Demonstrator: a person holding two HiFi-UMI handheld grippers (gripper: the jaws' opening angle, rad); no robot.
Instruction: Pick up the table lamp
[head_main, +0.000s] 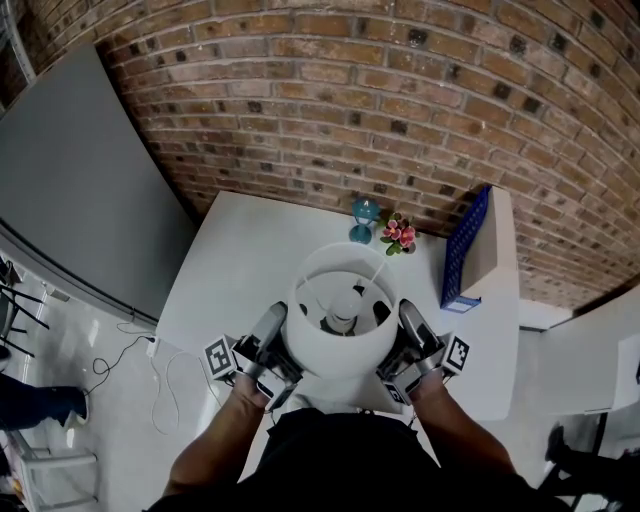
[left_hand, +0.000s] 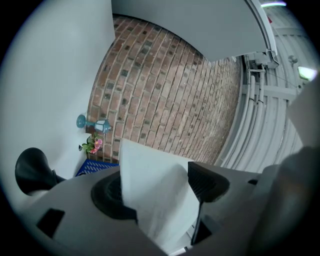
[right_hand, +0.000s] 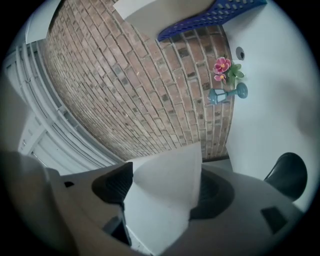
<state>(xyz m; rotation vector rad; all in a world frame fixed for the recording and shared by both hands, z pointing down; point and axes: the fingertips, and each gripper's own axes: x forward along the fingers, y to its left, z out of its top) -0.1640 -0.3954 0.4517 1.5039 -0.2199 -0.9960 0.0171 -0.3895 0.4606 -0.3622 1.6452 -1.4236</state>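
Observation:
The table lamp (head_main: 342, 315) has a wide white drum shade, and I look down into it at the bulb holder, near the front edge of the white table (head_main: 240, 270). My left gripper (head_main: 276, 338) clamps the shade's left rim and my right gripper (head_main: 408, 332) clamps its right rim. In the left gripper view the shade wall (left_hand: 150, 210) stands between the two dark pads (left_hand: 206, 184) of the left gripper (left_hand: 160, 192). The right gripper view shows the same: white shade (right_hand: 167, 172) pinched inside the right gripper (right_hand: 165, 191). The lamp's base is hidden under the shade.
At the table's back, against the brick wall, stand a small blue lantern ornament (head_main: 364, 220), pink flowers (head_main: 399, 234) and an upright blue perforated basket (head_main: 465, 248). A grey panel (head_main: 80, 190) is on the left, with a cable (head_main: 130, 352) on the floor below it.

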